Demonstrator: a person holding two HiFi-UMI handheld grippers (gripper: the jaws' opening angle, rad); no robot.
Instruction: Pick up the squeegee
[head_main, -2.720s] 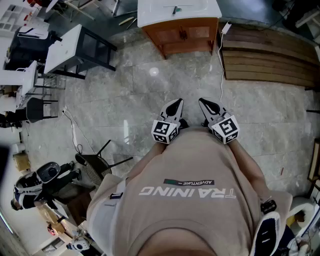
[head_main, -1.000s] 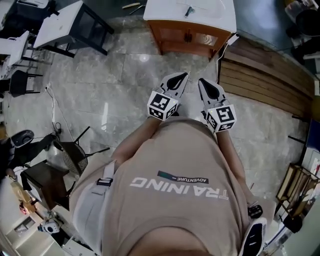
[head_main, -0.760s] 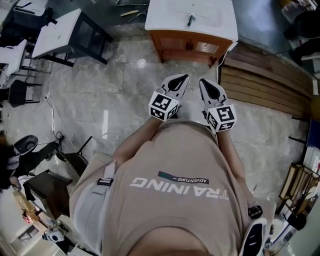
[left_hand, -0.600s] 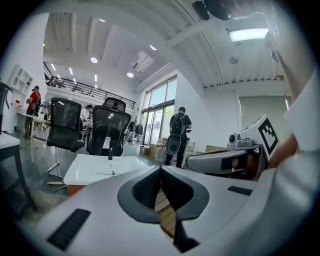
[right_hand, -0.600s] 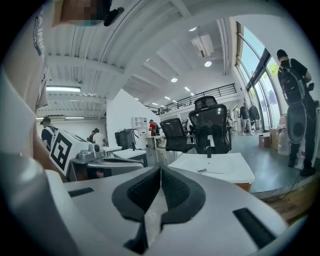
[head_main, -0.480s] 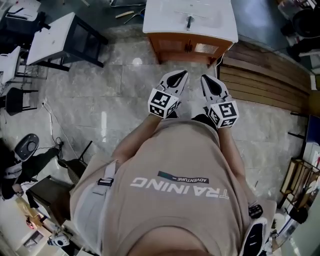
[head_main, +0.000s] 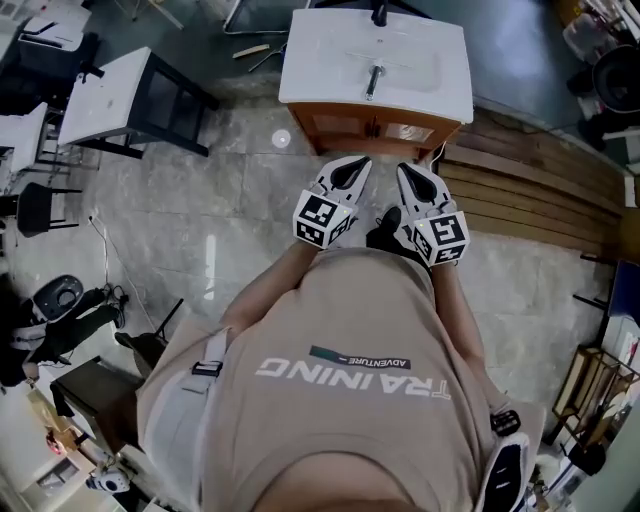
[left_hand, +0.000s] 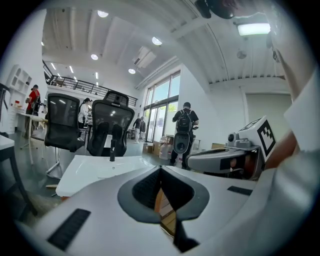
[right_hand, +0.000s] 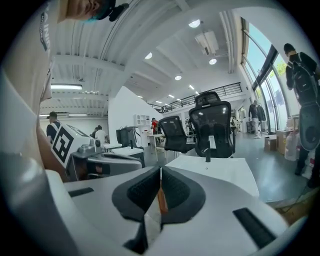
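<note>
Squeegee: not found in any view, so we cannot state its position. We judge it a light tool with a stiff handle and a soft rubber blade. We expect to grasp the handle near its middle, never the blade, which would flex and slip.

The left gripper (head_main: 352, 164) and right gripper (head_main: 409, 172) are both clenched on nothing, jaws meeting pad to pad, and are held side by side. Just ahead of the tips stands a washbasin (head_main: 375, 62) with a faucet (head_main: 372, 78).

Only the head view shows the wooden cabinet (head_main: 372, 125) under the basin and the timber slats (head_main: 540, 185) off to the right gripper's right. Only the gripper views show the office chairs (left_hand: 111, 130) beyond the basin and a person with a backpack (left_hand: 184, 122) farther off.
</note>
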